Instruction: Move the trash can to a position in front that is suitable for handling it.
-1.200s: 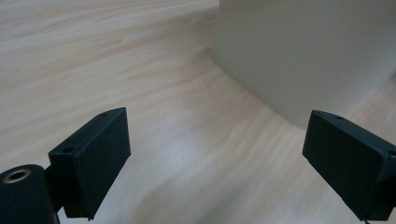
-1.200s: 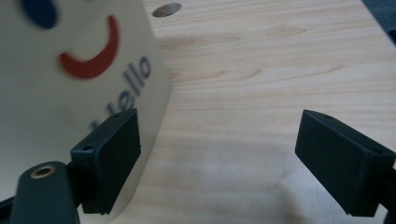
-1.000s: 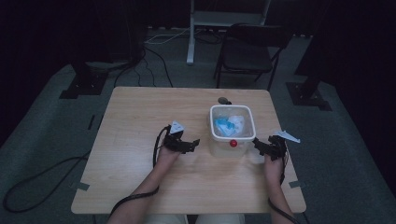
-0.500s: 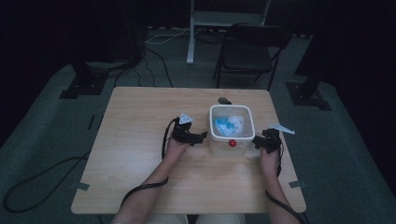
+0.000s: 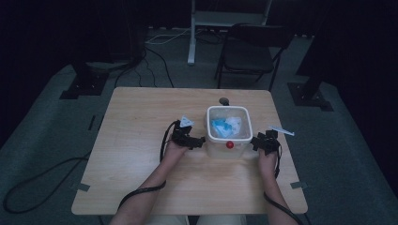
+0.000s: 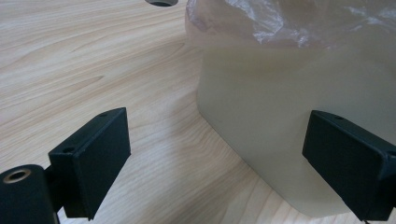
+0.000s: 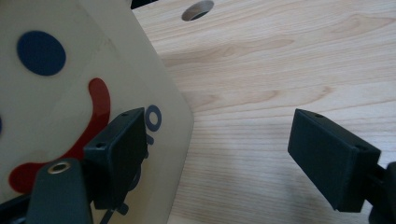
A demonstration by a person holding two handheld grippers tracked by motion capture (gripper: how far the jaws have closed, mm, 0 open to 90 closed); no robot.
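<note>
Bin (image 5: 228, 136): small cream-white tub, square-ish with rounded corners, standing upright on the bench (image 5: 141, 140), right of centre and toward the far half. Clear plastic liner (image 6: 280, 18) folded over its rim; blue and white stuff (image 5: 225, 125) inside, can't tell what. Red dot (image 5: 230, 145) on the near wall in high view.

Left tongs (image 5: 201, 140): released, jaws spread wide. Just beside the bin's left wall; in the left gripper view one jaw sits in front of the wall (image 6: 261, 116), the other over bare wood. Contact can't be told.

Right tongs (image 5: 254, 142): also released, jaws wide apart. At the bin's right wall; the right gripper view shows one jaw right against or just in front of the printed side, where a red curve (image 7: 88, 126) and a blue dot (image 7: 41, 52) show, other jaw over bare bench.

Round cable hole (image 5: 224, 101) in the bench just behind the bin. Folding chair (image 5: 251, 51) on the floor past the far edge.
</note>
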